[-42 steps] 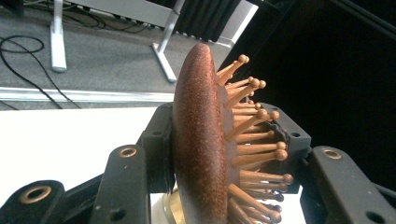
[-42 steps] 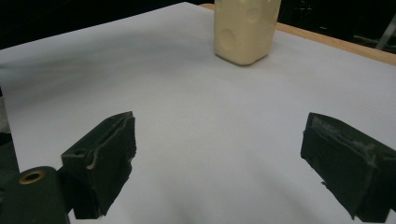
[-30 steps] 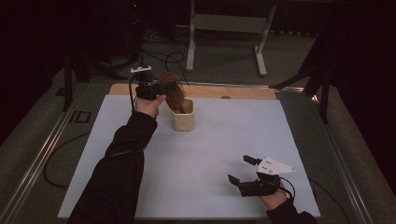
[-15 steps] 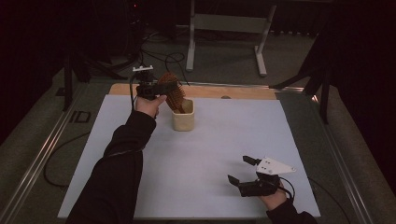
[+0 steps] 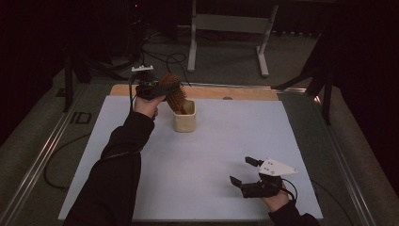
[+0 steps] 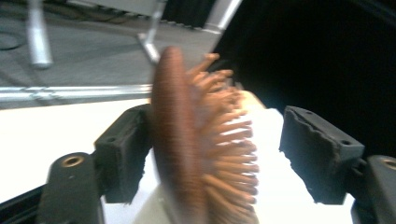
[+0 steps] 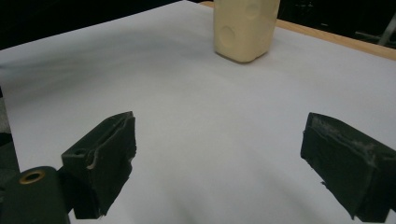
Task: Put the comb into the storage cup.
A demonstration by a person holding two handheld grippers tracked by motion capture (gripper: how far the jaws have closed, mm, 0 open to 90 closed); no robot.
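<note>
Item: wooden hairbrush (image 5: 172, 90), bristle head up and tilted, handle end down inside the cream cup (image 5: 184, 121) standing on the white mat (image 5: 211, 155) toward its far side. Left gripper (image 5: 157, 94): at the brush head, jaws just opened; in the left gripper view one pad lies against the brush's back, the other stands clear of the bristles. Right gripper (image 5: 241, 170): near edge of the mat, well apart from the cup, jaws spread wide with nothing between them.
</note>
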